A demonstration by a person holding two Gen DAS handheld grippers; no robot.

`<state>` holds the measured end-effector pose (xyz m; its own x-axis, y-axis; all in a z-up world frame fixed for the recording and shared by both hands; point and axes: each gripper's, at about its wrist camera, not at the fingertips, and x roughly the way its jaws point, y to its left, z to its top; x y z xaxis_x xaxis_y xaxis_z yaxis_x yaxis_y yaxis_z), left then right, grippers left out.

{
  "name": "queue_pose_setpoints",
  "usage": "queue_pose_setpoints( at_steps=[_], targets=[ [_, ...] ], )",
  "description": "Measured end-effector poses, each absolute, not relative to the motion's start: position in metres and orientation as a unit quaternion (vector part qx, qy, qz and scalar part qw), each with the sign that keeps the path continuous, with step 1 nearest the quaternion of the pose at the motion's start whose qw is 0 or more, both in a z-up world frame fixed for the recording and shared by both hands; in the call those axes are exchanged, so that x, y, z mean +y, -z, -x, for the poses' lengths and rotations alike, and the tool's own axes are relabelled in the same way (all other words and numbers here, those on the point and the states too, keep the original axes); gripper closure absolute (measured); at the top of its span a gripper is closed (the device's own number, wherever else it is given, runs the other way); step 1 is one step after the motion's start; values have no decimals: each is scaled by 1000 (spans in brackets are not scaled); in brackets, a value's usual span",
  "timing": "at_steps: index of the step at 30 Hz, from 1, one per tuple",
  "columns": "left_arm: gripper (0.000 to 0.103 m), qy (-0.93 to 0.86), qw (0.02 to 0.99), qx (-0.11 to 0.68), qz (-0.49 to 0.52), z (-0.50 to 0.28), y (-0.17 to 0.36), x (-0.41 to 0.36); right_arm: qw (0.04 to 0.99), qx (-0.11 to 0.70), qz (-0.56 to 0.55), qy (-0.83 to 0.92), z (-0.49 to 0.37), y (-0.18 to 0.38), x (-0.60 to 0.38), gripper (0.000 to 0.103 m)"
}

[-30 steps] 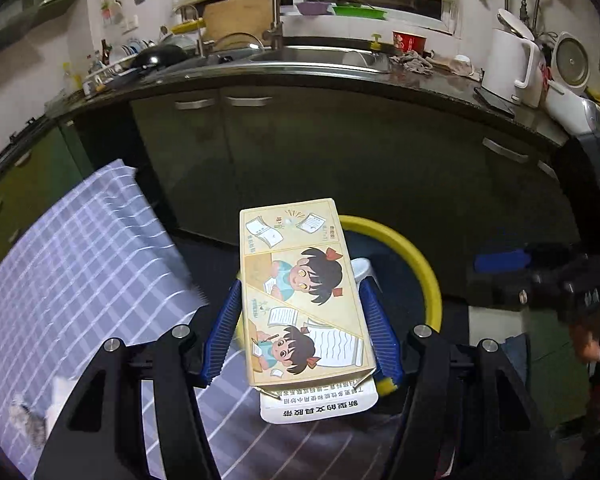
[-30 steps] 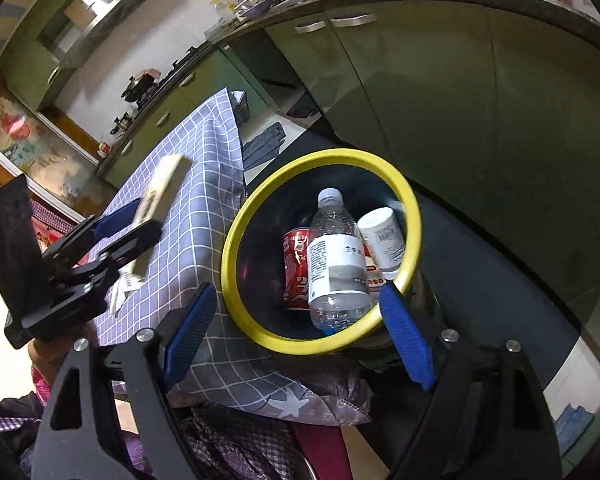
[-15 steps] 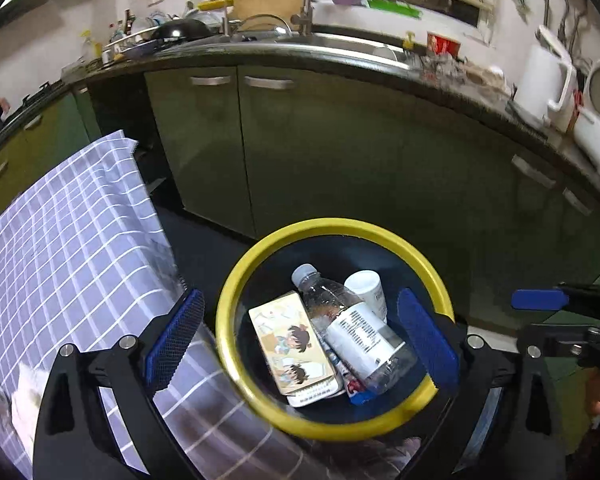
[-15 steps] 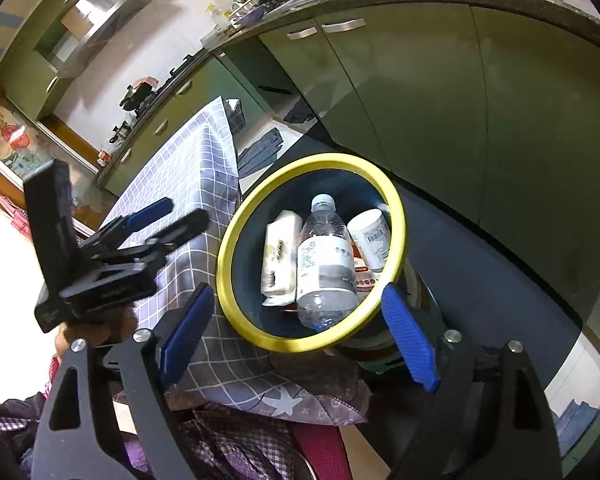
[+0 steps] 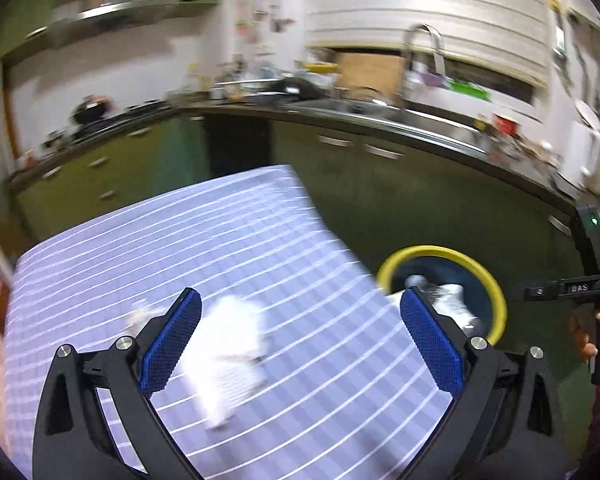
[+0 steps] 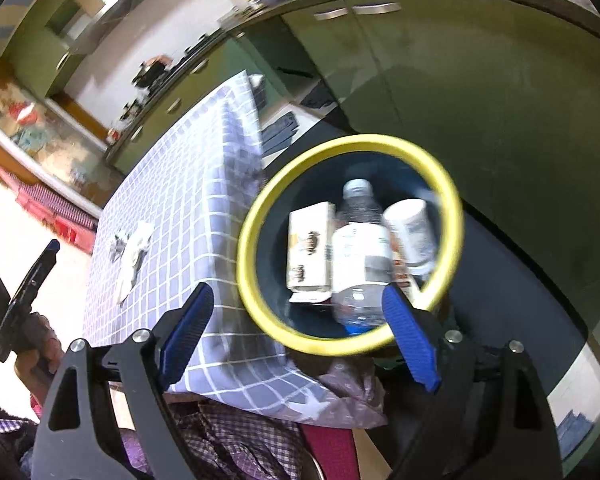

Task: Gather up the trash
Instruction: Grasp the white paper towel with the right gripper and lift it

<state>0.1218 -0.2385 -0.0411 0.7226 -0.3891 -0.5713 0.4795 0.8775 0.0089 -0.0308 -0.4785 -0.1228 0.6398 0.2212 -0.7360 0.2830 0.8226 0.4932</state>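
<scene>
Lying on the checked cloth (image 5: 260, 248) of the bench, a crumpled white tissue (image 5: 226, 354) shows as a blurred pale mass in the left wrist view, directly ahead of the left gripper (image 5: 300, 344). That gripper's jaws have just been opening and now stand wide apart, with nothing pressed between the blue pads. In the right wrist view the same tissue (image 6: 134, 254) looks creased and flattened, with small dark marks along one edge, near the middle of the cloth and well apart from the bin.

The bin (image 6: 348, 152) stands on the floor just beside the bench's end; it is dark inside with a bright yellow rim. In it lie a beige carton (image 6: 310, 250) printed with cartoon figures, a clear plastic bottle (image 6: 360, 248) with a white label, and a white tub (image 6: 412, 226), all side by side and touching. The right gripper (image 6: 300, 336) hangs over the bin's near rim, jaws apart and empty.
</scene>
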Motion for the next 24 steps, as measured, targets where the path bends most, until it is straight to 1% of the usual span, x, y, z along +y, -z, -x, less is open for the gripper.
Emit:
queue_pose_setpoints(
  at_steps=[6, 11, 14, 16, 18, 24],
  targets=[
    [5, 151, 942, 290, -75, -113, 55, -159, 860, 451, -232, -53, -23, 116, -404, 21],
    [5, 116, 948, 285, -77, -96, 67, -116, 860, 466, -164, -127, -70, 108, -330, 21],
    [5, 105, 951, 280, -76, -90, 68, -99, 858, 473, -123, -157, -93, 108, -291, 21],
    [5, 97, 954, 276, -74, -86, 69, -91, 853, 482, -97, -176, -115, 111, -264, 17],
    [5, 93, 954, 276, -66, -83, 70, -84, 852, 482, -77, -189, -133, 114, -242, 15],
    [5, 89, 951, 292, -40, -85, 81, -62, 858, 485, -8, -169, -179, 130, -201, 15]
  ],
)
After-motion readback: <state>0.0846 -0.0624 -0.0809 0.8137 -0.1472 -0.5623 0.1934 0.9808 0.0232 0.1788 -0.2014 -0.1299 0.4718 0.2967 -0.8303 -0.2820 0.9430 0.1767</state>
